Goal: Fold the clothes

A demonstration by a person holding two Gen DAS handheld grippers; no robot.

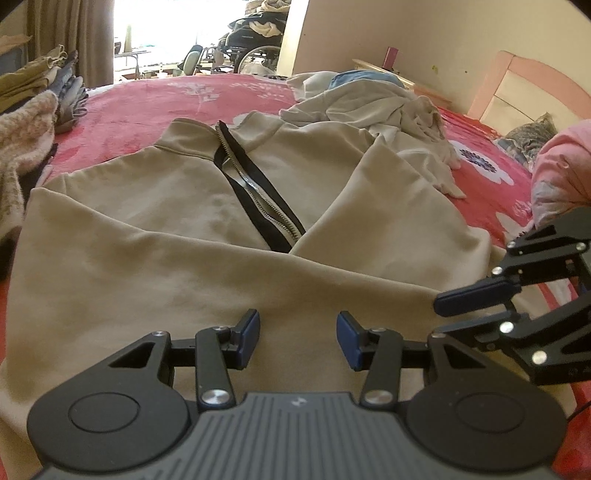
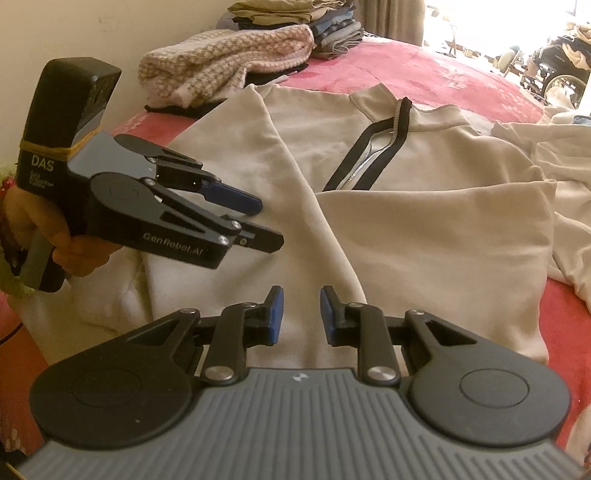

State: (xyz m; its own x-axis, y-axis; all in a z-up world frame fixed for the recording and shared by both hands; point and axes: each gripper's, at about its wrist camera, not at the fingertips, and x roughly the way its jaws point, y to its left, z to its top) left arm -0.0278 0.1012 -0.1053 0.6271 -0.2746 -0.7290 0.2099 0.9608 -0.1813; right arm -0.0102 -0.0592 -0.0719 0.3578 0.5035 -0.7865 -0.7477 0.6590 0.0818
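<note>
— Where's the thing being folded?

— The beige pullover [image 1: 192, 229] lies spread on the red bedspread [image 1: 147, 99], collar away from us, its black-edged zip [image 1: 255, 184] partly undone. Both sleeves are crossed over the front.

— And the tongs?

— The left gripper [image 1: 298, 338] hangs over the lower part of the pullover with its jaws apart and nothing between them, only cloth beneath. The right gripper [image 2: 301, 314] stands narrower, yet there's a clear gap between its blue pads and it grips nothing. From its own camera you can see the hand [image 2: 55, 236] that carries the left one.

— Any baskets or boxes with clothes in them?

— None that I can make out. What's done sits in a folded stack [image 2: 314, 26] at the far corner of the bed, with a knitted pink-and-cream piece [image 2: 225, 59] beside it. A loose pale heap [image 1: 373, 107] lies on the other side of the pullover, something blue on top.

— What can't you tell?

— Whether the fingertips touch the fabric. The hem is hidden under the gripper bodies in both views. The pale heap is too rumpled to count its pieces, the doorway is washed out by light with a wheelchair [image 1: 255, 44] beyond it, and the pink bundle [image 1: 561, 173] is cut off at the frame's edge.
</note>
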